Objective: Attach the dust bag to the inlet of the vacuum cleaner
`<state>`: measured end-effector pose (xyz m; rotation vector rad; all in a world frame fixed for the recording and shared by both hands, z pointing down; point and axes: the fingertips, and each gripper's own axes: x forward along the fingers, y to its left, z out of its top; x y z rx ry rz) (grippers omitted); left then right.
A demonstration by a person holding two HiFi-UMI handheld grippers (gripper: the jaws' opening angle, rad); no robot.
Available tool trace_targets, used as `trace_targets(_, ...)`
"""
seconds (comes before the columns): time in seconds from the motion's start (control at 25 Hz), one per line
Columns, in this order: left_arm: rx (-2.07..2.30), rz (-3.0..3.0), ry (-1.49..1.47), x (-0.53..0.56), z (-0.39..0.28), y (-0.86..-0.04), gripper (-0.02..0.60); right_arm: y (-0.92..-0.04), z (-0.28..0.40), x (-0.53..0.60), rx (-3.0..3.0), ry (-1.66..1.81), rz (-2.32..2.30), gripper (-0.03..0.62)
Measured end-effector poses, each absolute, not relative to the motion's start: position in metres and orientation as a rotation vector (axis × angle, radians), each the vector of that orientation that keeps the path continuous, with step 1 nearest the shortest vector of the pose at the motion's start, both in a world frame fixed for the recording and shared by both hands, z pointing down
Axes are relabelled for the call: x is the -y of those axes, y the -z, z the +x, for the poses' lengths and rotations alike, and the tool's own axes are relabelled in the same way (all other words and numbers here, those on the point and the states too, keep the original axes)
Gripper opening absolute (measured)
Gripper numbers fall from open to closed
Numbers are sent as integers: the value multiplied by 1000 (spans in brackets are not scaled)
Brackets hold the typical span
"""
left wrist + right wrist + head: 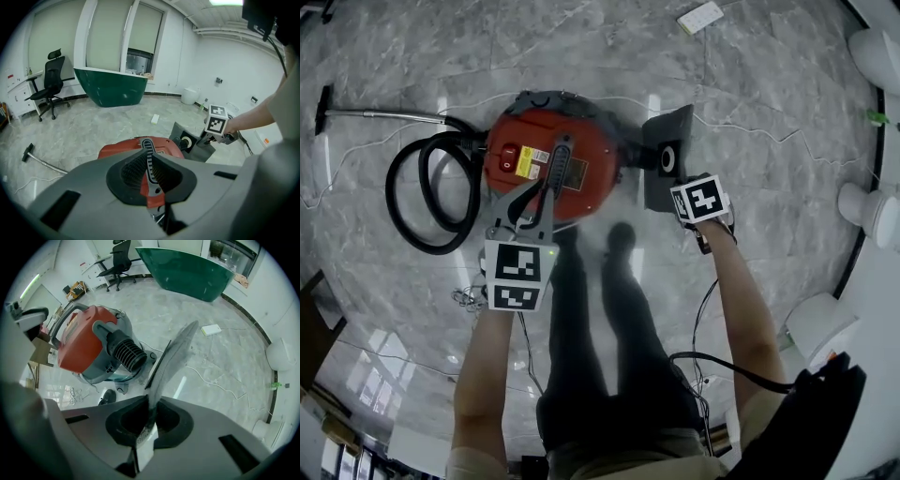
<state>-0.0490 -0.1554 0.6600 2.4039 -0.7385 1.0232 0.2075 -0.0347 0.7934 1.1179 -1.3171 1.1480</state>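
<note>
The red vacuum cleaner (546,161) stands on the marble floor. Its black ribbed inlet (126,352) faces the grey dust bag (666,157). My left gripper (528,204) is shut on the vacuum's carry handle (148,157), whose strip shows between the ribbed pads of this gripper (149,168). My right gripper (698,202) points down and is shut on the edge of the dust bag (171,362), which hangs just right of the inlet with a small gap. The bag's collar with its white-ringed hole (187,140) is turned toward the vacuum.
The black hose (429,192) coils left of the vacuum, and its wand (384,115) runs to the far left. A white cable (750,136) and a white power strip (701,17) lie on the floor. A green tub (112,88) and an office chair (49,79) stand further off.
</note>
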Motion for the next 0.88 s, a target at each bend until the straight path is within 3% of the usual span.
trace_targets(0.68,589,2358,-991,144,-46,-684,72,-784,153,52,1468,-1075,1056,28)
trace_targets(0.88,517,2351,-998,138,-37,-687,124,-782,151,50,1484,-1152,1136,26)
